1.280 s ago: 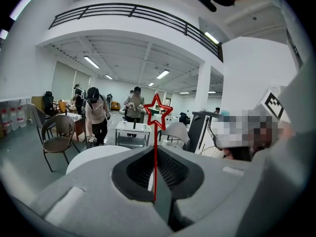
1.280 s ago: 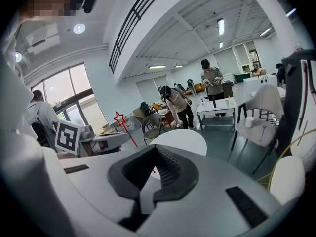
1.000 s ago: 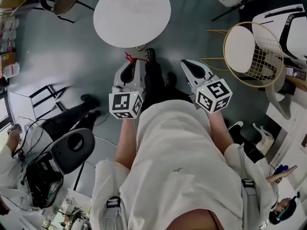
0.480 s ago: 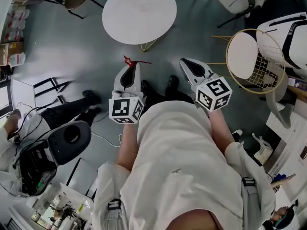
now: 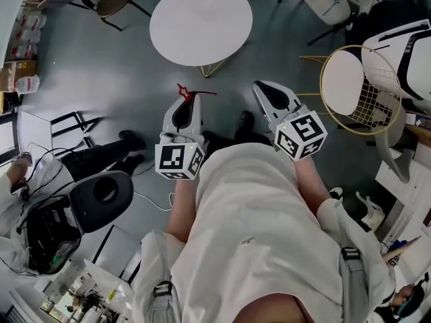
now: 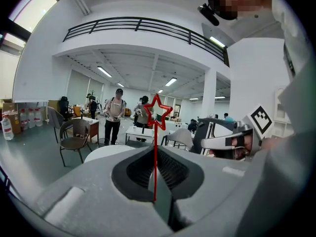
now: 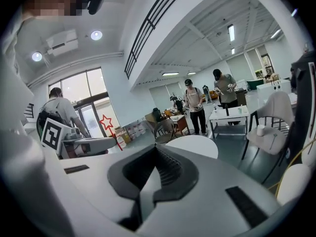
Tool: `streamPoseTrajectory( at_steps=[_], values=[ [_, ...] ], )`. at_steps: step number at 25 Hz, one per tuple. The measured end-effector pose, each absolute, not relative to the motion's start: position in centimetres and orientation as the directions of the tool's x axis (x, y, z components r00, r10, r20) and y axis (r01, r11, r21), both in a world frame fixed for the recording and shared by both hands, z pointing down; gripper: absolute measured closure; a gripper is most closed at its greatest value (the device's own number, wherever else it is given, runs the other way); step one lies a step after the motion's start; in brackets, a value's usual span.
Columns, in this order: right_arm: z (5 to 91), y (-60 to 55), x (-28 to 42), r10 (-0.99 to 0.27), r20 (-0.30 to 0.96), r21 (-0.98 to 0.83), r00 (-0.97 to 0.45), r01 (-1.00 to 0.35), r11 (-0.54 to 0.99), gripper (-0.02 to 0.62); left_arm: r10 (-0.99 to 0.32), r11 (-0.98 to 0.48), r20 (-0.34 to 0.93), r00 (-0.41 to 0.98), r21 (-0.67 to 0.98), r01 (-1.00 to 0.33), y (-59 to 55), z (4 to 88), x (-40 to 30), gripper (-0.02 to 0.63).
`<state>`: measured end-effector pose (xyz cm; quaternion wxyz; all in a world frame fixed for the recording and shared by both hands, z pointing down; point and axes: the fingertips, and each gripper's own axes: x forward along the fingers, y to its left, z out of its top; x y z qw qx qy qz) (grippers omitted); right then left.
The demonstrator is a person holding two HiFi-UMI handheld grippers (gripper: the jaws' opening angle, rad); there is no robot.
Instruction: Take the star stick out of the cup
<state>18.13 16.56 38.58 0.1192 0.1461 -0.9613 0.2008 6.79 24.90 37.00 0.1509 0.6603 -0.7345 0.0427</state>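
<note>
The left tool (image 5: 186, 102) is clamped on the lower end of the red star stick (image 5: 184, 91), which stands up from its jaws with the star on top; no cup shows in any view, so the stick appears to be already out. The right tool (image 5: 269, 93) has its jaws together on nothing. The likely failure is the thin stick pivoting or slipping through the pinch, since only its very end is held and the star's weight sits far above the grip; a quick swing or a knock against the right tool could tip it. Compared with a second earlier, the star sat just under the edge of the round white desk (image 5: 201, 19); now bare floor separates them, with the grip unchanged.
</note>
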Motion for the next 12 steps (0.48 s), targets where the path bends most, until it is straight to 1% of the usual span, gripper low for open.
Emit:
streamPoseTrajectory(
  at_steps=[4, 12],
  values=[
    [38.72, 17.49, 17.79, -0.217, 0.306, -0.322, -0.927, -0.315, 0.892, 0.589, -0.955, 0.132, 0.286, -0.085, 0.15, -0.98, 25.68, 37.56, 6.73, 0.583],
    [38.64, 17.72, 17.55, -0.222, 0.313, -0.327, -0.923, -0.324, 0.888, 0.589, -0.954, 0.121, 0.29, -0.073, 0.151, -0.981, 26.11, 37.57, 6.74, 0.583]
  ],
)
